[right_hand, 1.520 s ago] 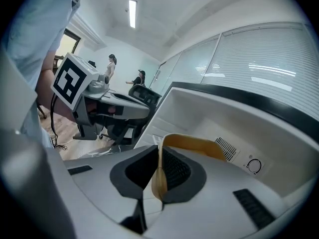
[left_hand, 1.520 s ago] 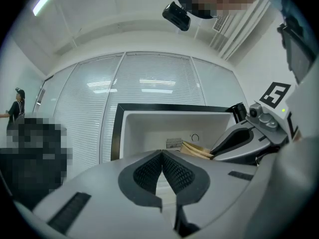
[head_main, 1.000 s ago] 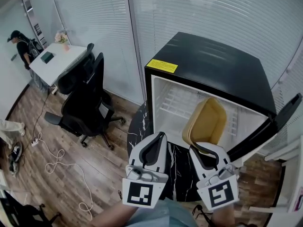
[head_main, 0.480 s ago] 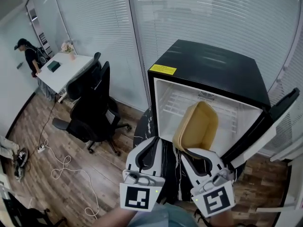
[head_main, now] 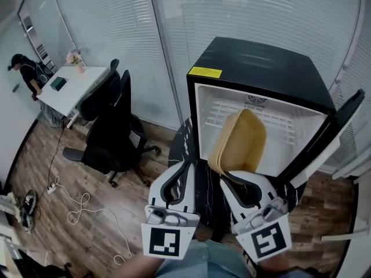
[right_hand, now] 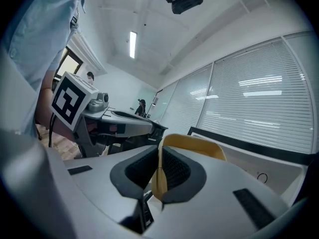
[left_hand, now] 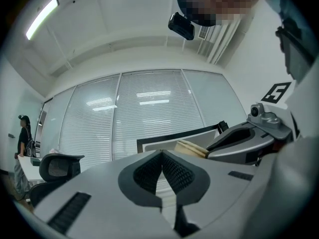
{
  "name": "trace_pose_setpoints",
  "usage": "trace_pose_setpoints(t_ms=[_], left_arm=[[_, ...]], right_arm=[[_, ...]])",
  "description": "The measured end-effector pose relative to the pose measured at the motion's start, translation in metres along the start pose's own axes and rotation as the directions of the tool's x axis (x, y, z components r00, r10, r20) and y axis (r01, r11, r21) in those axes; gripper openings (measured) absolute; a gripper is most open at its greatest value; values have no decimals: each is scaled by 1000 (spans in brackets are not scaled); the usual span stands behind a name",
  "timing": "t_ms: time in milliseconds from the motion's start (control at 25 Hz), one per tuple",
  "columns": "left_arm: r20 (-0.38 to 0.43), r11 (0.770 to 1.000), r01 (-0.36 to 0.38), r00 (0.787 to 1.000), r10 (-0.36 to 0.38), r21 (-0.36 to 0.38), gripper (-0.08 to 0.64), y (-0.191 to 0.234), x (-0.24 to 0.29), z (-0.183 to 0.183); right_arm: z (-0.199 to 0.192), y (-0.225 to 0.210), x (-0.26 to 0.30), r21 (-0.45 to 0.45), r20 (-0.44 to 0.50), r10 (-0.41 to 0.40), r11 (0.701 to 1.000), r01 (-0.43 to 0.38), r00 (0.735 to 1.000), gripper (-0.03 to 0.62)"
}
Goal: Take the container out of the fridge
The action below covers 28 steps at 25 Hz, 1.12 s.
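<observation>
Far to the left of your left gripper point(head_main: 190, 167): one person point(head_main: 26, 73) at a white desk point(head_main: 65, 89), two black office chairs point(head_main: 110, 129), and a loose cable point(head_main: 78, 206) on the wood floor; none of these belong to the job. Left gripper: jaws closed together on nothing, held low beside its partner, apparently parked so it does not crowd the lift. Just to its right, right gripper point(right_hand: 159, 159): jaws clamped on the thin wall of the yellow container point(head_main: 240, 141), one pad inside and one outside. The pinch at the lower rim explains why the container stands on edge, tilted, with its hollow turned toward you, not lying flat. Ahead of both grippers: a black fridge point(head_main: 261, 62), compartment open, white wire shelf point(head_main: 229, 113) bare. The container sits in front of that opening, above the right gripper; whether its far edge is fully past the frame cannot be told, though it looks largely out. To the right of the right gripper: the fridge door point(head_main: 327, 146), swung wide, leaving you a free path to draw the container back.
</observation>
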<state>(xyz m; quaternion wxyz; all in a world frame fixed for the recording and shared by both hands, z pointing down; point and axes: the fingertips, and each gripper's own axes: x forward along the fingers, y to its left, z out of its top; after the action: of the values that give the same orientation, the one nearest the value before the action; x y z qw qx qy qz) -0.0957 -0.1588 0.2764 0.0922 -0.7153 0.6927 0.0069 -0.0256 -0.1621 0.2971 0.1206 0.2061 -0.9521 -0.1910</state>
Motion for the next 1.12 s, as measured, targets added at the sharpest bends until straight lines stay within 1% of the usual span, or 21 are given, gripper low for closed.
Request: trace_pose_setpoints(t_ms=[200,360,600,880,1120], left_arm=[[29,999,43,999,-42,-21,14,17,-6,3],[36,996,82,996,-81,-30,14,21,-7,-1],[51,992,112,993,-110,-50,14,27,-11,-3],[49,991,126,991,-123,-55,14,28,-12,-4],[64,991,123,991,-120,-56,14,29,-10,-2]], right_arm=[[10,13,12,9,4,-54,999,54,999,41],[16,12,15,27,10,-104,994,104,995,41],[22,11,15,53,22,-167,985,166,986,41],[25,6,12,61,26,-199,979,197,980,38],[27,4,12,59,40,-204,978,202,978,38]])
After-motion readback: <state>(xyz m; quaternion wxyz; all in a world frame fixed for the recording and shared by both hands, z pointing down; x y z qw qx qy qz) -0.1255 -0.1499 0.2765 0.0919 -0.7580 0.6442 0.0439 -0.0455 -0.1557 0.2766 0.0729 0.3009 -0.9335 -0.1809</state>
